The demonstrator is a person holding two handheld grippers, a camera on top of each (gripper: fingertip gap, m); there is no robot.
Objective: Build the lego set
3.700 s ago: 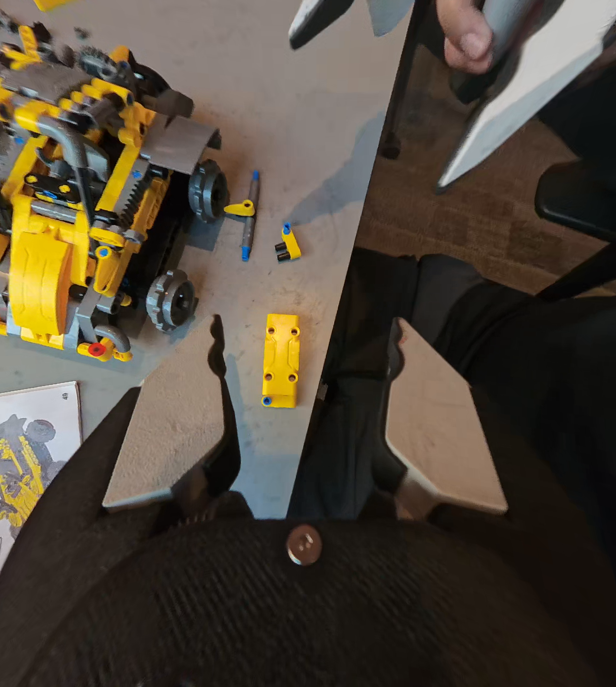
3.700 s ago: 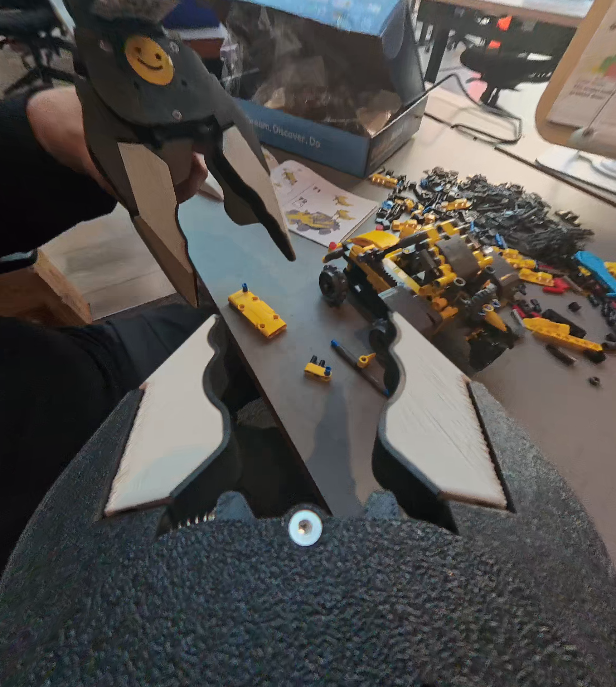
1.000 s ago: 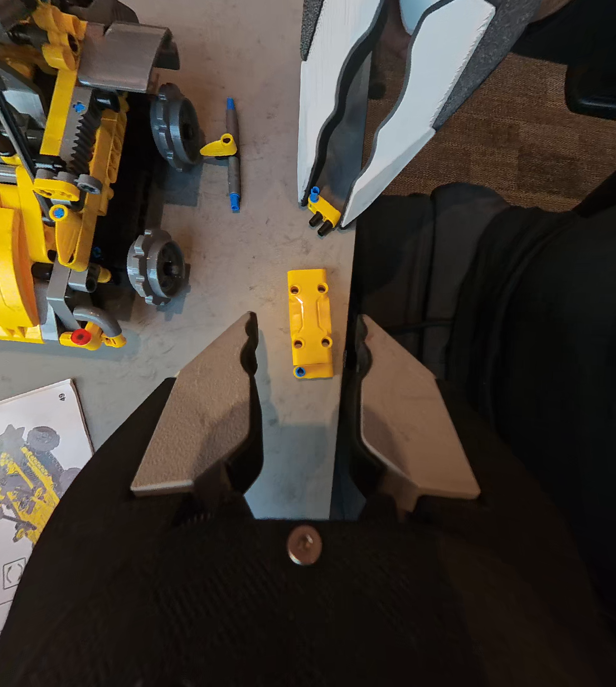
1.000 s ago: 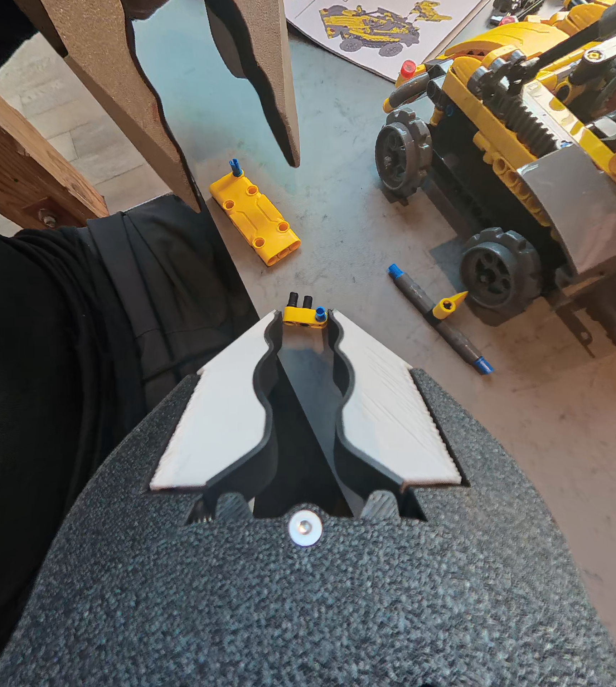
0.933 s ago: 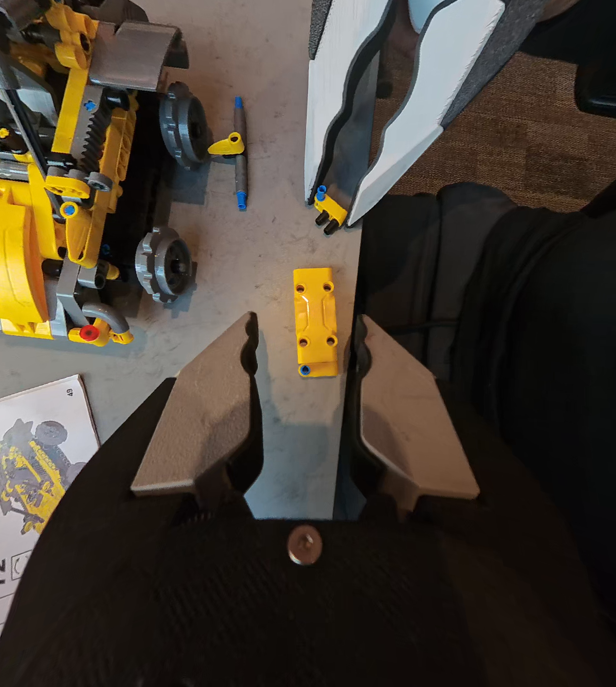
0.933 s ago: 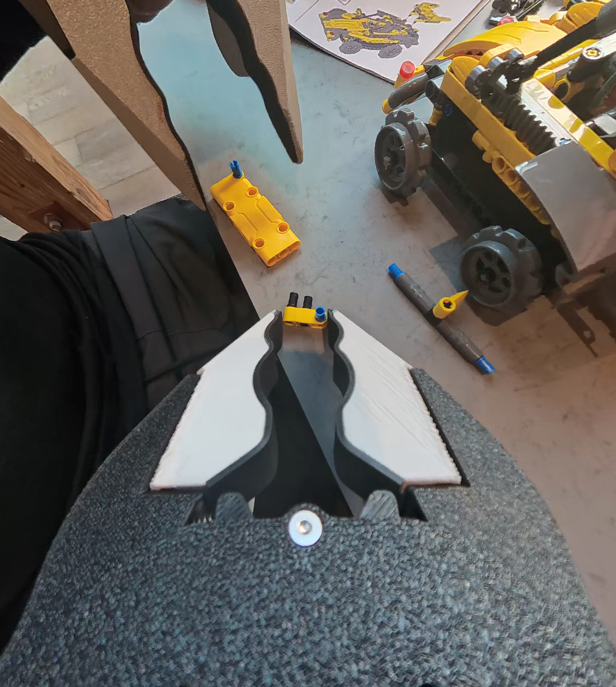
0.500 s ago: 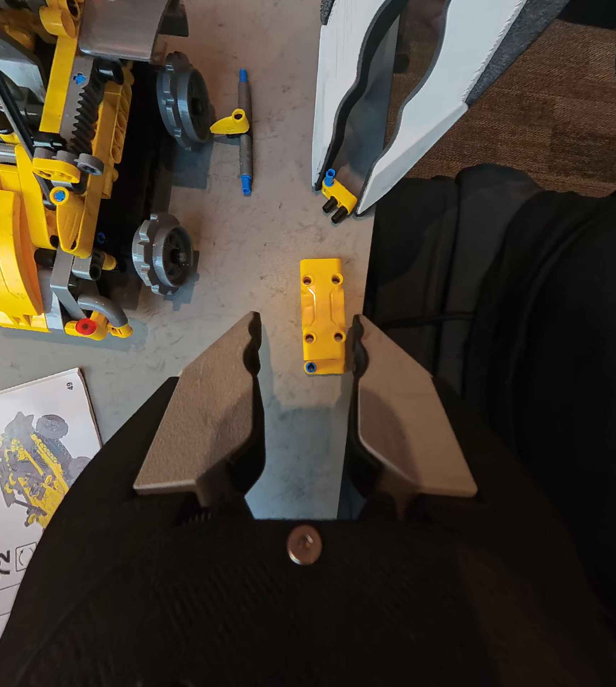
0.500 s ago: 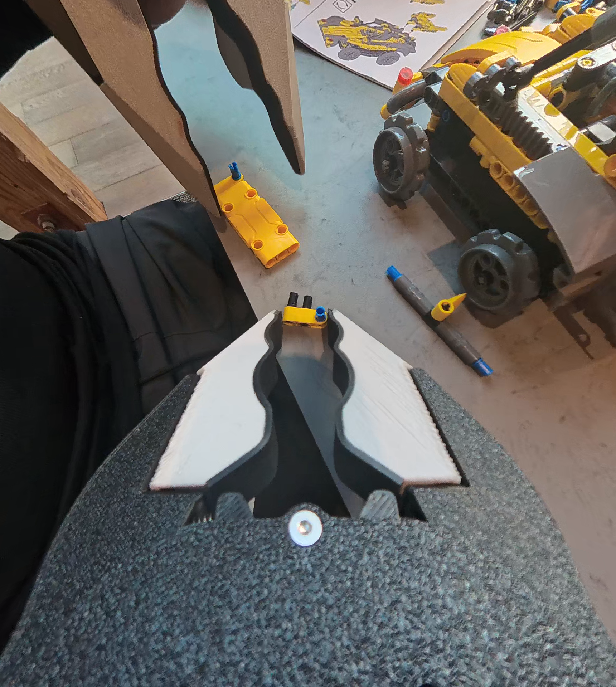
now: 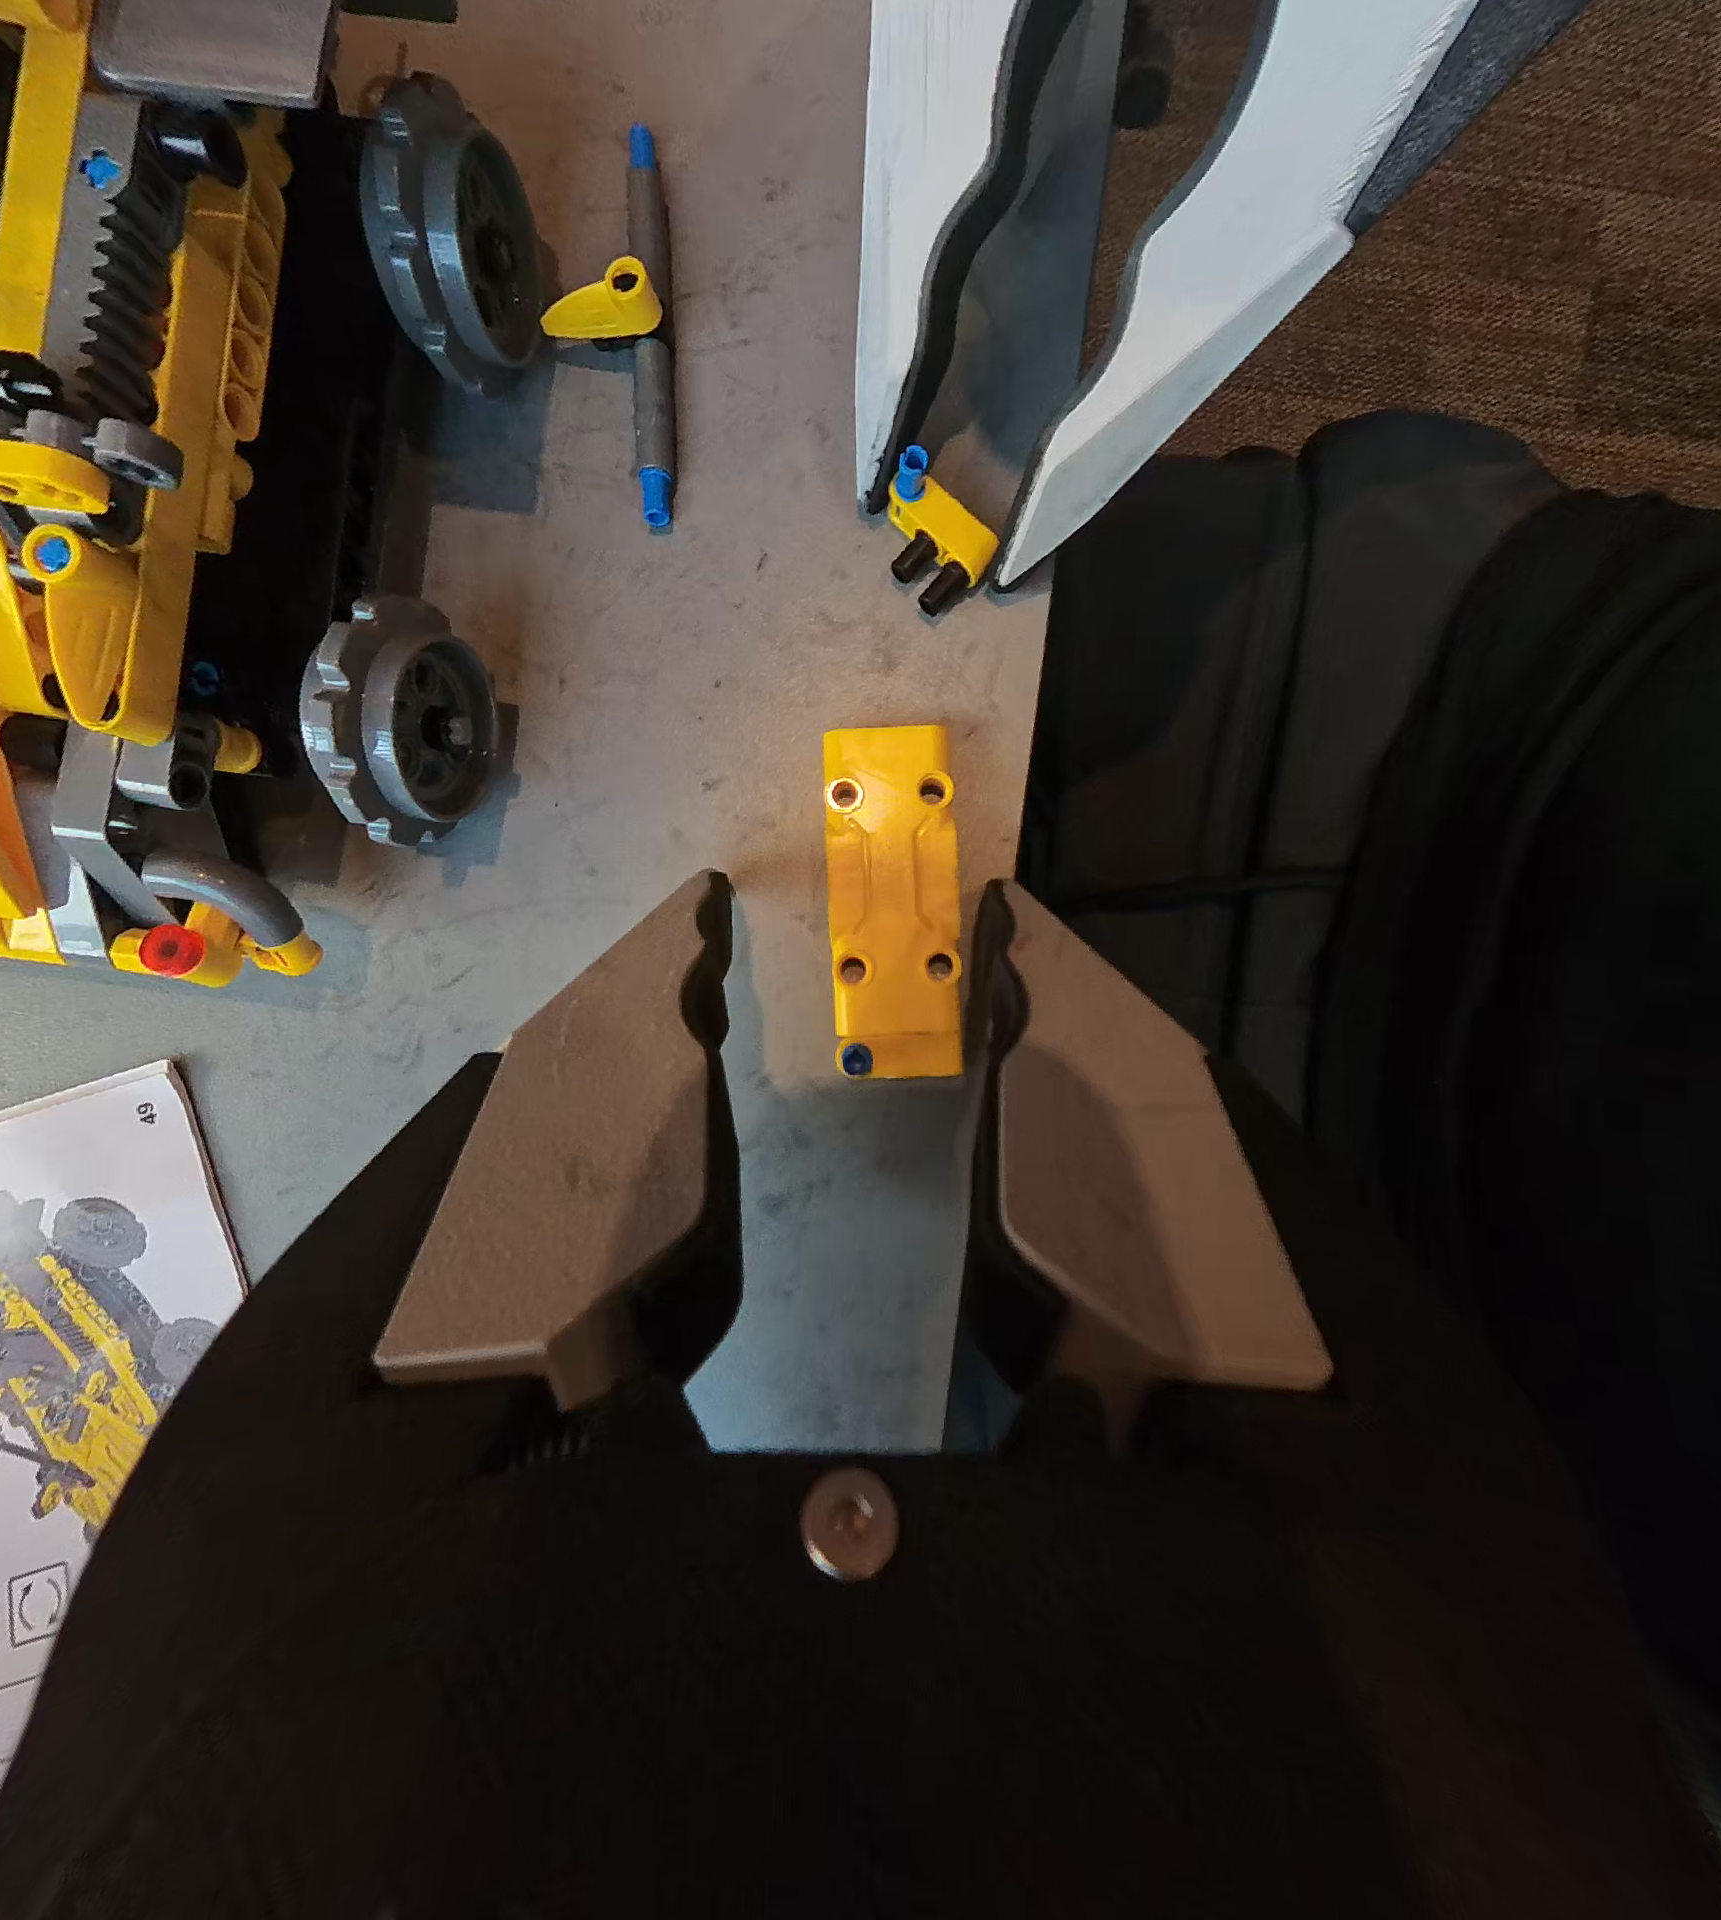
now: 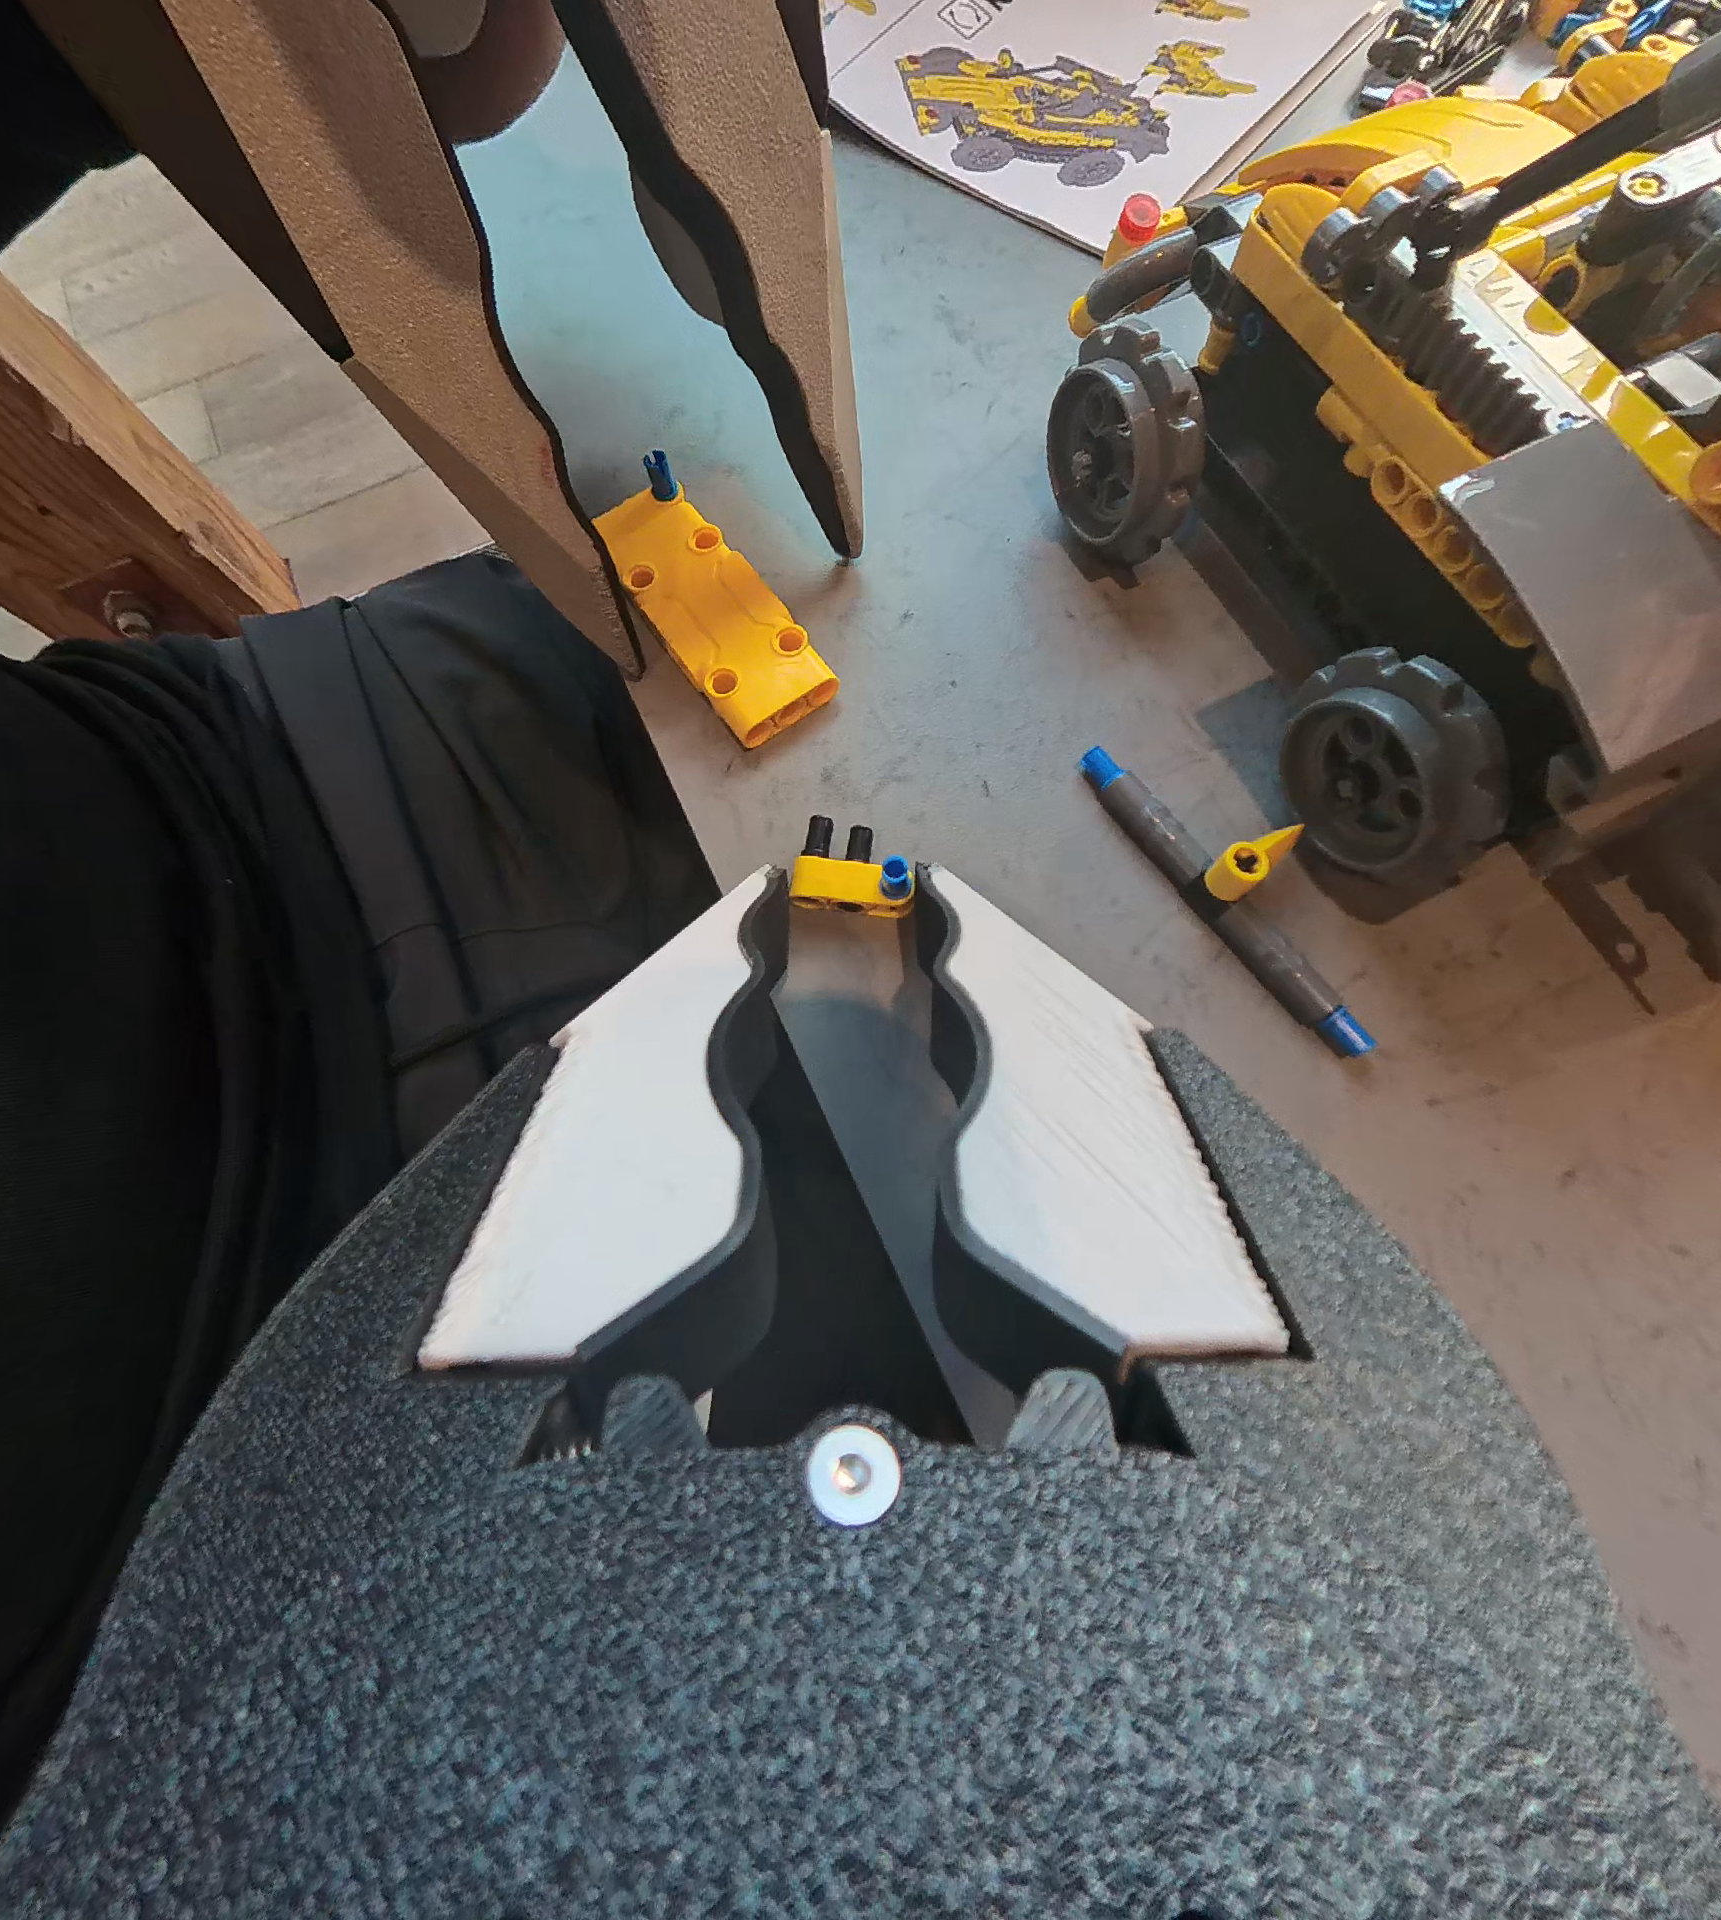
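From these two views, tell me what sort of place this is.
Probably a hobby or work table indoors, set up for building a toy brick kit. A half-built yellow vehicle model stands on the grey tabletop, an open instruction booklet lies beside it, and loose parts such as a yellow panel piece lie around.

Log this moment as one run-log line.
left gripper: open, straddling yellow panel on table | right gripper: shut on small yellow connector | grey axle: loose beside model
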